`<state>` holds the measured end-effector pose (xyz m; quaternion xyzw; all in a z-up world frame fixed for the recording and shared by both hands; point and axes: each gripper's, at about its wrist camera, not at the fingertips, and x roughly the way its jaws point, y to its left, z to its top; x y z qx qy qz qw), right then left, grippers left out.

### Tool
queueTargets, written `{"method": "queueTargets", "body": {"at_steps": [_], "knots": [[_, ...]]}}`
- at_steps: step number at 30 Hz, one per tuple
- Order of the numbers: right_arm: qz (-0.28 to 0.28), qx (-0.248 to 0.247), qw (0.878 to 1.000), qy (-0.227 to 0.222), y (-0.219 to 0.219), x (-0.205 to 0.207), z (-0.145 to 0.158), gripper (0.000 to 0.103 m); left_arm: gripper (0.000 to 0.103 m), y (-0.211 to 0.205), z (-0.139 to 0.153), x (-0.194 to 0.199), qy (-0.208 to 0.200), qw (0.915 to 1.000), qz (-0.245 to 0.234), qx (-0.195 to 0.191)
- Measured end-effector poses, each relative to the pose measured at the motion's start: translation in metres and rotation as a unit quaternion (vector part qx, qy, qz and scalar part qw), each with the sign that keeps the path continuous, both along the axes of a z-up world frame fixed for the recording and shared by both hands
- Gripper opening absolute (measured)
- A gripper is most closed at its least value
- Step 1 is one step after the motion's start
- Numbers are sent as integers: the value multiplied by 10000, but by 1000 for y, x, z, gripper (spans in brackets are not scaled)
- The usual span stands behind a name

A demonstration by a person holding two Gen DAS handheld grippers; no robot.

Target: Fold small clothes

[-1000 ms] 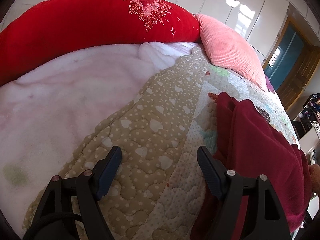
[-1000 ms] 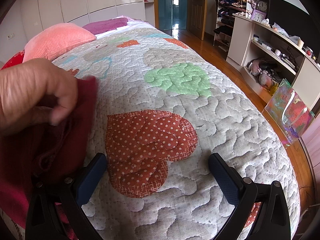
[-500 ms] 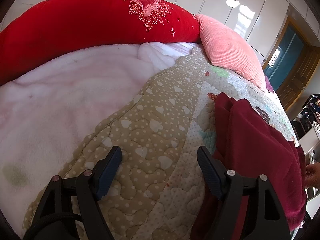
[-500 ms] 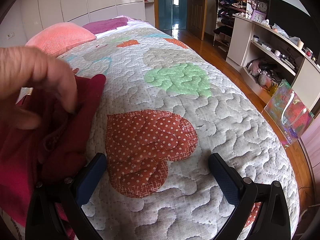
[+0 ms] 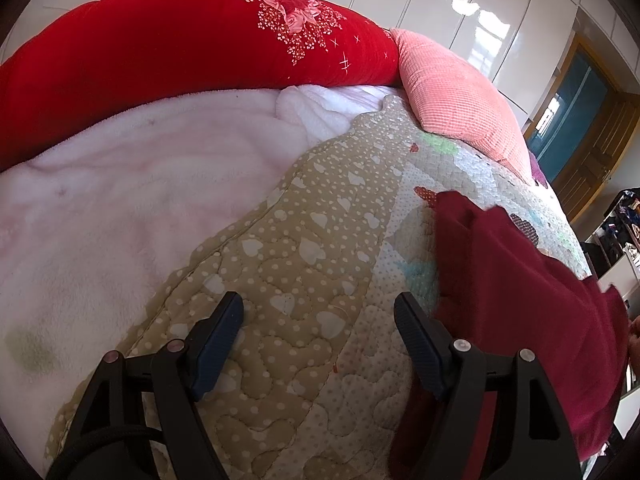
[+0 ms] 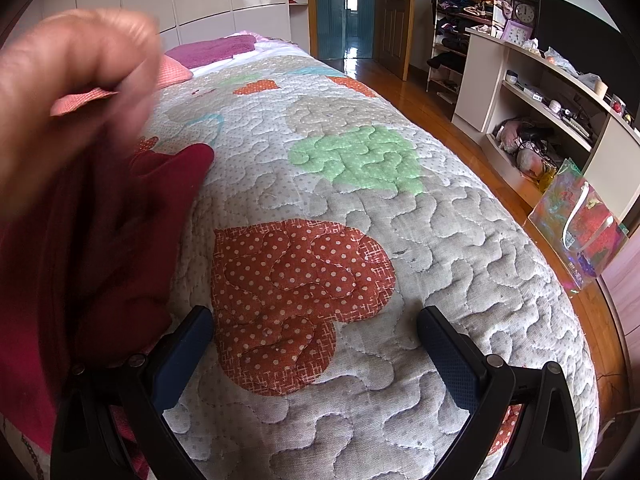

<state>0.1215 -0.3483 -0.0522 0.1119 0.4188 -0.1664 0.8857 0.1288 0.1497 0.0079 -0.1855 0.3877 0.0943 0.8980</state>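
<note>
Bedroom scene: a bed covered by a quilted coverlet (image 6: 400, 240) with heart patches, a pale fleece blanket (image 5: 132, 200) and a red pillow (image 5: 180, 48) at its head, a pink cushion (image 5: 460, 104) beside that, and open shelving (image 6: 540, 92) along the far wall. A dark red garment (image 5: 512, 292), the piece to be folded, lies bunched on the coverlet between the two tools, touching the inner finger of each. Left gripper (image 5: 318, 344): jaws wide apart, holding nothing, resting low over the beige border of the coverlet. Right gripper (image 6: 316, 352): jaws likewise wide and empty, framing the red dotted heart. A bare hand (image 6: 76, 92), blurred, hovers above the garment in the right wrist view; whether it touches the cloth cannot be told. Judged stage: arranging the garment, with no fold by the tools begun. Judged next move: each gripper must shift sideways onto an edge or corner of the cloth and close there, so the piece can be drawn flat.
</note>
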Motion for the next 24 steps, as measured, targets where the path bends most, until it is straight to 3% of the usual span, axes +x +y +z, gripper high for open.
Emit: {"method": "queueTargets", "body": {"at_steps": [13, 24], "knots": [[6, -3, 10000, 0, -1, 5, -1, 103, 77, -1, 4, -3, -65, 10000, -21, -23], [6, -8, 10000, -2, 0, 5, -1, 103, 77, -32, 38, -32, -693, 9957, -320, 530]]}}
